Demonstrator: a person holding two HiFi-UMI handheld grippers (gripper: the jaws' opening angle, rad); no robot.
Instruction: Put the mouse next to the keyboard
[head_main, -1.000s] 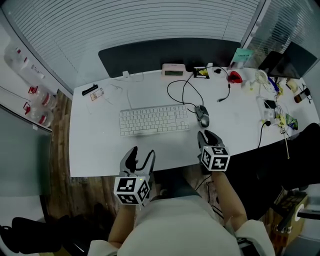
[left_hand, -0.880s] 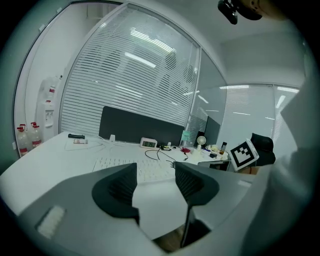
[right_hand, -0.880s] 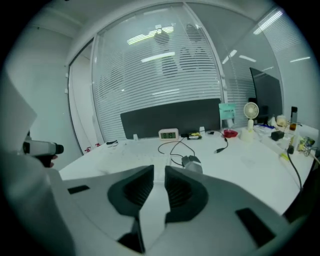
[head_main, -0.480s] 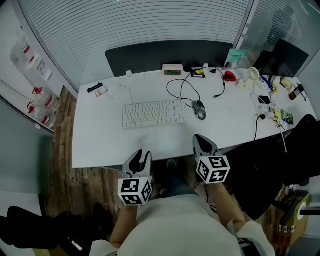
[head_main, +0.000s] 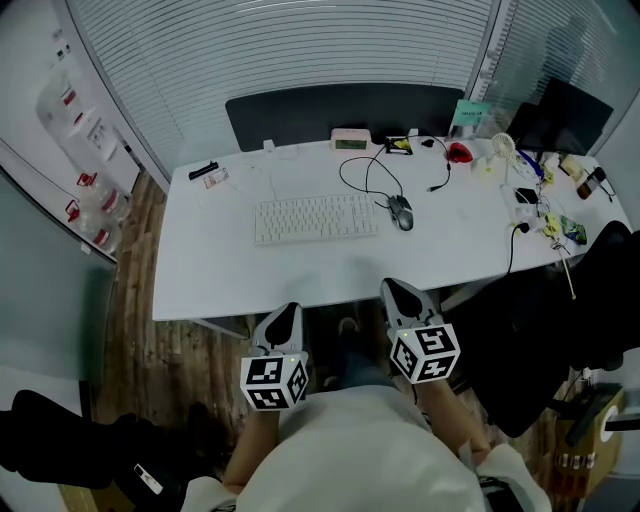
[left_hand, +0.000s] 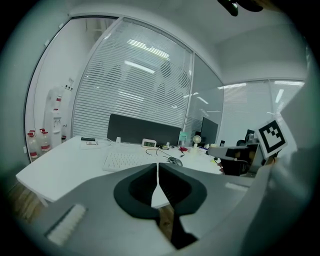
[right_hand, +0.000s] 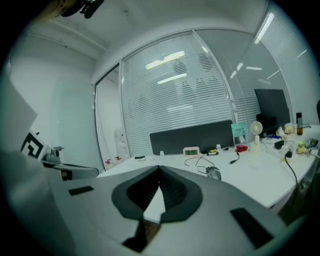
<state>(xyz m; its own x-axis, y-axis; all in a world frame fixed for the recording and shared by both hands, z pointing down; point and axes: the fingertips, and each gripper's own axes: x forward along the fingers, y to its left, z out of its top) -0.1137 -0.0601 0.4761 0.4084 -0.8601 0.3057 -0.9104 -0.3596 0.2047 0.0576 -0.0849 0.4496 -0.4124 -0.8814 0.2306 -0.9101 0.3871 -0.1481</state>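
A dark grey wired mouse (head_main: 401, 212) lies on the white desk (head_main: 300, 270), just right of the white keyboard (head_main: 315, 218); the same mouse (left_hand: 174, 160) and keyboard (left_hand: 122, 160) show in the left gripper view, and the mouse (right_hand: 213, 173) shows in the right gripper view. My left gripper (head_main: 283, 320) and right gripper (head_main: 400, 296) hang in front of the desk's near edge, well short of both. Both are shut with nothing between the jaws. The left gripper (left_hand: 157, 166) and the right gripper (right_hand: 159, 170) each show their tips touching.
Along the desk's back edge stand a small clock (head_main: 350, 139), a cable (head_main: 365, 175), a red object (head_main: 461, 152) and a small fan (head_main: 501, 146). Clutter covers the desk's right end (head_main: 545, 210). A black chair (head_main: 560, 290) is at the right, water bottles (head_main: 85, 130) at the left wall.
Both grippers have drawn back from over the desk's front edge to in front of it. Both sets of jaws have closed. The mouse and keyboard have not moved on the desk.
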